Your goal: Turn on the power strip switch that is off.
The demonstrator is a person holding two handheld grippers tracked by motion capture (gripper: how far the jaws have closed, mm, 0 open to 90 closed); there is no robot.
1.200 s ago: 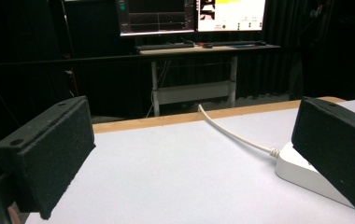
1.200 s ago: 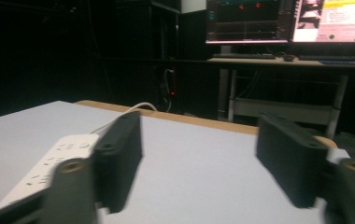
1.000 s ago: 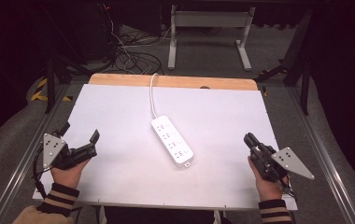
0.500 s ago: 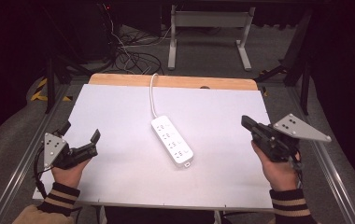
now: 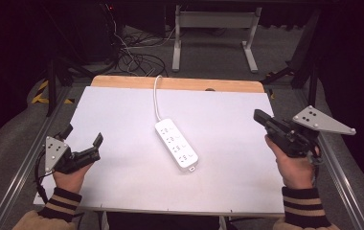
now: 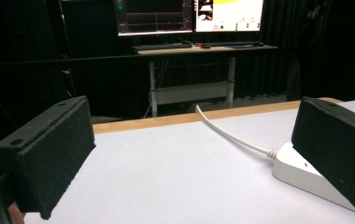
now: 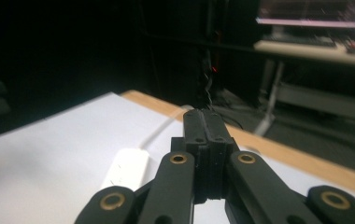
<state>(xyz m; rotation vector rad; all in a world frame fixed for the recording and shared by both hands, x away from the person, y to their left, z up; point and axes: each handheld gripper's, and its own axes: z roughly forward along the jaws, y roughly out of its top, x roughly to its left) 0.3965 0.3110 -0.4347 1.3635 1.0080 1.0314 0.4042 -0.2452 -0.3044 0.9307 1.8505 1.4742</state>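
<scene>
A dark room surrounds the white-topped table (image 5: 122, 110), whose wooden edge (image 5: 180, 83) lies at twelve o'clock. Beyond it stands a metal-legged desk (image 5: 213, 21) bearing lit monitors (image 6: 189, 14). Cables (image 5: 137, 57) tangle on the grey floor (image 5: 7, 139) at eleven o'clock.

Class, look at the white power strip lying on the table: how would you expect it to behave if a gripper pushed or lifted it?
The power strip looks like a rigid plastic block lying flat, so it would probably slide rather than roll or tip. Its cable curves off over the table's far edge; that floppy lead would likely drag and swing the strip round. Smooth casing may slip between pads.
</scene>
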